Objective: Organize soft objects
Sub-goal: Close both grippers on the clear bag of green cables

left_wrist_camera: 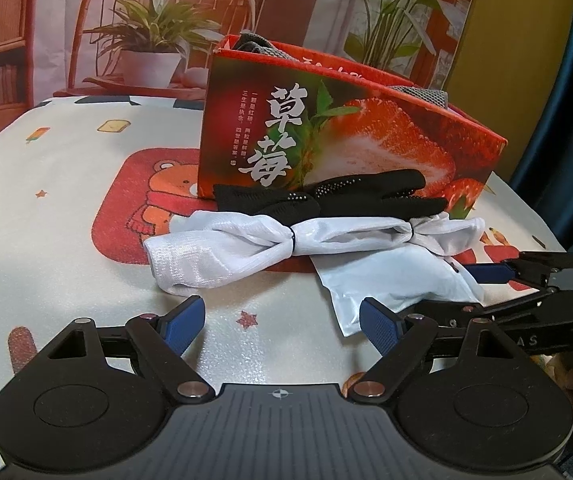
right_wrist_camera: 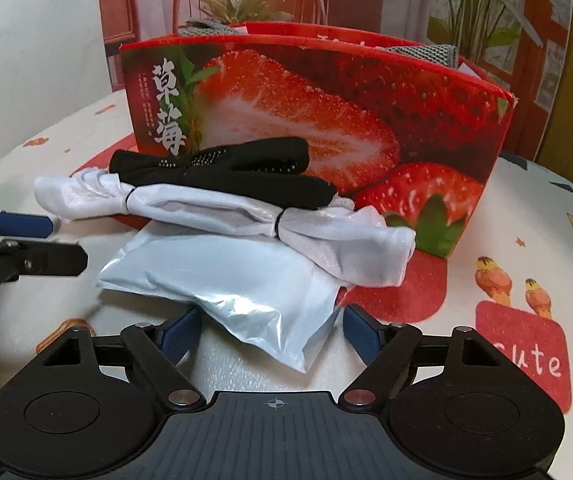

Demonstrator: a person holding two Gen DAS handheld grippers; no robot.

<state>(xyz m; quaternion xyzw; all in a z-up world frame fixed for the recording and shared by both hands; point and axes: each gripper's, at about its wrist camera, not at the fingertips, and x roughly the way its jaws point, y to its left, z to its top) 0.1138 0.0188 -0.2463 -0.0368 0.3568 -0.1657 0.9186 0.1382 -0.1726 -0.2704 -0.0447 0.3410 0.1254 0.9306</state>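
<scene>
The strawberry box is the biggest thing on the table. It stands upright at the back with its top open, and grey cloth already shows over its rim. Its long side runs left to right across the right wrist view. A hard push on its front wall could make it slide or tip, because cardboard is light.

Just in front of it lies the white tied cloth, a long roll bound with two dark bands. Its long axis is almost parallel to the box front, with one end toward the left gripper and the other toward the printed strawberry. If it is lifted by one end only, I think it will hang down and catch on the rim.

Below it is the pale plastic pouch, partly under the roll, with its long axis running diagonally and one corner pointing between the fingers of the right gripper. Those fingers are spread with the corner between them; whether a pad touches the film I cannot tell for sure. The film looks slippery, so a pinch on the corner alone may slide off, or it may drag the roll along.

The black glove rests on the roll, against the box, lying the same way.

The left gripper is spread wide, empty, near the roll.
</scene>
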